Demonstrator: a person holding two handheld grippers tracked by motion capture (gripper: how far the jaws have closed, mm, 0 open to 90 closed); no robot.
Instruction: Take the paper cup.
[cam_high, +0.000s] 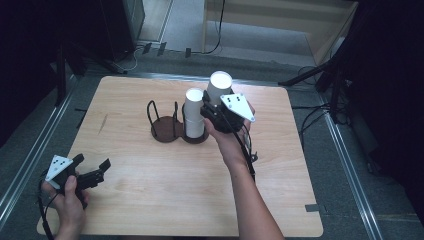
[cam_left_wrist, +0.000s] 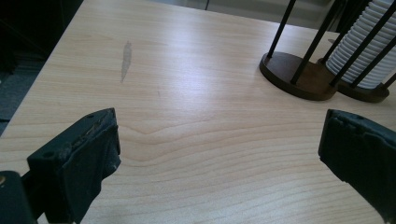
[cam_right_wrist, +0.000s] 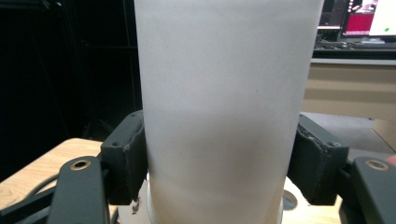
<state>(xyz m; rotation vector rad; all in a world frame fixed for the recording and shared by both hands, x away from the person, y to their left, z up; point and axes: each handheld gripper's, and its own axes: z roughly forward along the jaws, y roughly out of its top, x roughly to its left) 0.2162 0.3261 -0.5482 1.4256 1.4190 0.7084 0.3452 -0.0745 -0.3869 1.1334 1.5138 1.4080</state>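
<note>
White paper cup (cam_right_wrist: 224, 116) clamped in my right gripper (cam_high: 212, 107), just beside white cup stack (cam_high: 194, 114) in dark wooden rack (cam_high: 167, 131); cup bottom cut off. Left gripper (cam_left_wrist: 219, 154) wide open, empty, over wooden table (cam_left_wrist: 196, 93).

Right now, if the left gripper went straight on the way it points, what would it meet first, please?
Probably the empty wooden rack base with its black rods; the bare table lies between, though depth is hard to judge.

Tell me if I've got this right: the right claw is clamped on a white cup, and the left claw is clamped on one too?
Not quite. The right claw is clamped on a white cup, but the left claw holds nothing: in the left gripper view its jaws stand wide apart over the bare wooden table.
</note>
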